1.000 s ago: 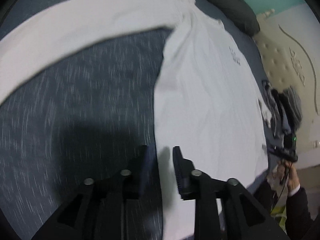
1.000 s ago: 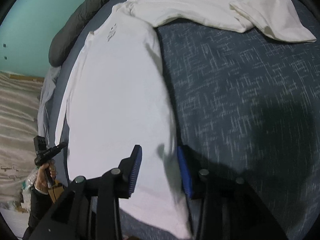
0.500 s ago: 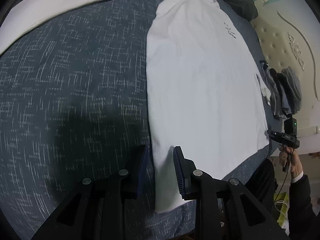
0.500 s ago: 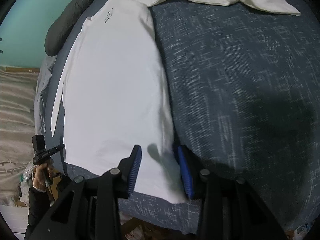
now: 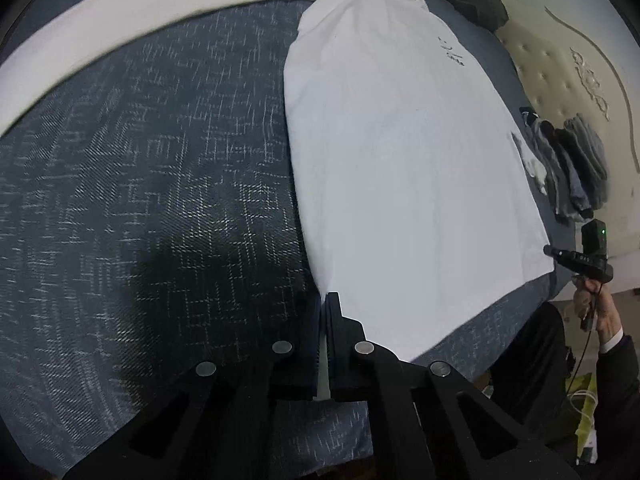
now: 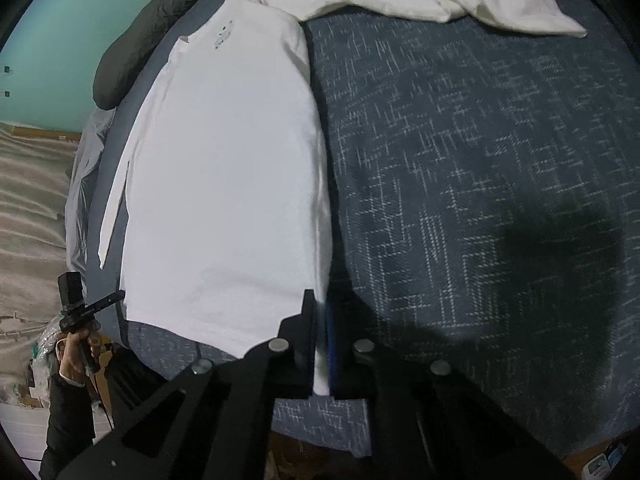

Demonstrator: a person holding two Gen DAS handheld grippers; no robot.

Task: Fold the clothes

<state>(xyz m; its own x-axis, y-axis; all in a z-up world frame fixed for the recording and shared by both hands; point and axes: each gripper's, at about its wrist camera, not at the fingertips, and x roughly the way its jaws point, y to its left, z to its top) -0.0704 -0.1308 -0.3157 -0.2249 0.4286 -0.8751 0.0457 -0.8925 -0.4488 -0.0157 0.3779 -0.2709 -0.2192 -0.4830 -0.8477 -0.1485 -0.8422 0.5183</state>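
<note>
While both claws pinch it, the white shirt (image 5: 400,168) lies flat.

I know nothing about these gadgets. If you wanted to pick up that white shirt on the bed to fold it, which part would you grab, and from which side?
Probably the bottom hem corners, coming in from the foot of the bed. The white shirt lies flat, so only its thin edges offer something to pinch. Both grippers do just that: the left gripper is shut on one hem corner, the right gripper on the other.
</note>
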